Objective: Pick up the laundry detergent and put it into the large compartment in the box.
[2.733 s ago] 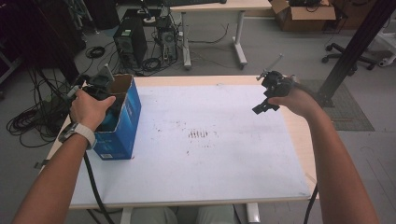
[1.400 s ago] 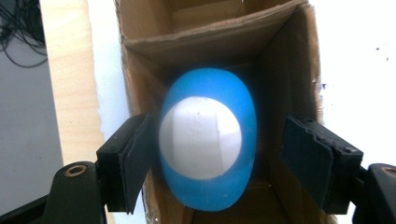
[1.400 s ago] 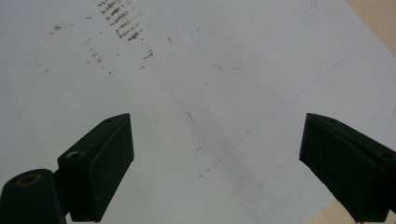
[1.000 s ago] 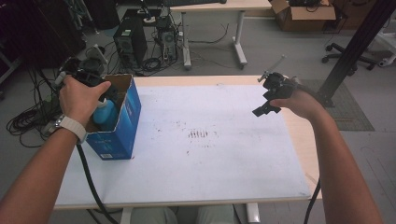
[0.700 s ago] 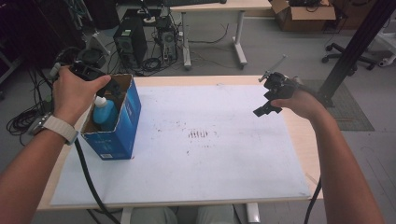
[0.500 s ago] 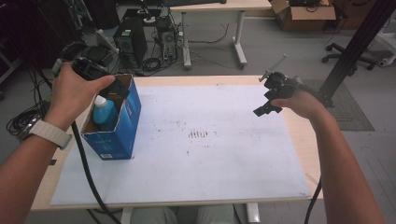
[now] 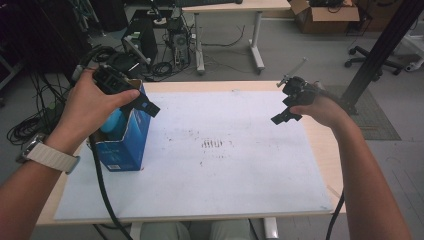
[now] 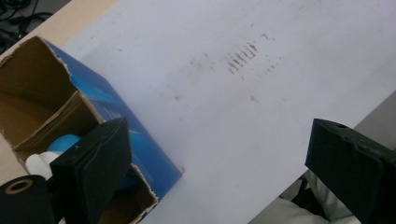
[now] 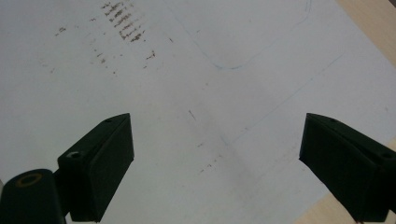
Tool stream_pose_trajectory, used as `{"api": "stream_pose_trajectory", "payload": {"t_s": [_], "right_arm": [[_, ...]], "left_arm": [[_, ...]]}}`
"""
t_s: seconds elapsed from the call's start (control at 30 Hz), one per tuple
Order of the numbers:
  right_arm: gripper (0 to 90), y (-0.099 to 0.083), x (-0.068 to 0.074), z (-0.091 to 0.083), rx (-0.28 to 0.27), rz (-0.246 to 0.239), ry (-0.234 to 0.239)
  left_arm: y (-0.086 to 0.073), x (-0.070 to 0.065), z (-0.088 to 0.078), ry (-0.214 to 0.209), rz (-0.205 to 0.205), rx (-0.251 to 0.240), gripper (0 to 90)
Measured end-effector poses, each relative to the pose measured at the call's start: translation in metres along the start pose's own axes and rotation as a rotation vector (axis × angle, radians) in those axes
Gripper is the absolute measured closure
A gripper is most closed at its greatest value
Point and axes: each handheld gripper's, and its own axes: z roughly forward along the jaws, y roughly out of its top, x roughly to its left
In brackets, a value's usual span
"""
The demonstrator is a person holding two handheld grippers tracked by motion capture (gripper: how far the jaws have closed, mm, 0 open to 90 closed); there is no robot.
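Note:
An open blue cardboard box (image 7: 126, 142) stands at the left of the table, with a light blue bottle (image 7: 112, 120) inside it. My left gripper (image 7: 144, 106) hovers just above the box's open top, held in the left hand. In the left gripper view the left gripper (image 8: 219, 129) is open and empty, with the box (image 8: 112, 109) and the bottle (image 8: 65, 142) with its white cap below its left jaw. My right gripper (image 7: 285, 115) hangs over the table's far right. It (image 9: 217, 122) is open, with nothing but paper beneath.
A white sheet (image 7: 240, 170) with dark smudges (image 7: 214, 145) covers the wooden table (image 7: 327, 150). Behind the table are cables, computer cases (image 7: 142, 37) and another table; a black post (image 7: 380, 50) stands at the right.
My left gripper has risen out of the box and now sits above its rim, empty. The bottle stays in the box. The right gripper has barely moved.

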Motion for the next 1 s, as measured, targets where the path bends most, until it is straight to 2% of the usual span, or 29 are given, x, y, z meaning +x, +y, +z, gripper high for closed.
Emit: {"api": "stream_pose_trajectory", "payload": {"t_s": [0.17,0.23,0.4,0.5,0.53,0.63,0.8,1.0], "right_arm": [[10.0,0.0,0.001,0.0,0.0,-0.001,-0.001],[10.0,0.0,0.001,0.0,-0.002,-0.002,-0.002],[10.0,0.001,0.002,-0.003,-0.014,0.004,-0.004],[10.0,0.0,0.002,-0.004,-0.011,0.004,-0.007],[10.0,0.0,0.002,-0.004,-0.01,0.005,-0.007],[10.0,0.001,0.003,-0.005,-0.01,-0.001,-0.009],[10.0,0.004,0.006,-0.004,-0.011,-0.011,-0.009],[10.0,0.006,0.008,-0.004,-0.008,-0.015,-0.011]], "left_arm": [[0.003,-0.015,-0.001,-0.023,0.048,0.004,6.3],[0.004,-0.018,-0.001,-0.032,0.052,0.003,5.0],[0.01,-0.037,0.0,-0.062,0.132,0.015,4.7],[0.013,-0.043,0.002,-0.073,0.146,0.017,4.7],[0.015,-0.048,0.005,-0.088,0.161,0.019,4.7],[0.016,-0.054,0.009,-0.097,0.176,0.025,4.8],[0.018,-0.07,0.022,-0.139,0.22,0.043,5.0],[0.016,-0.081,0.035,-0.161,0.249,0.044,5.5]]}}
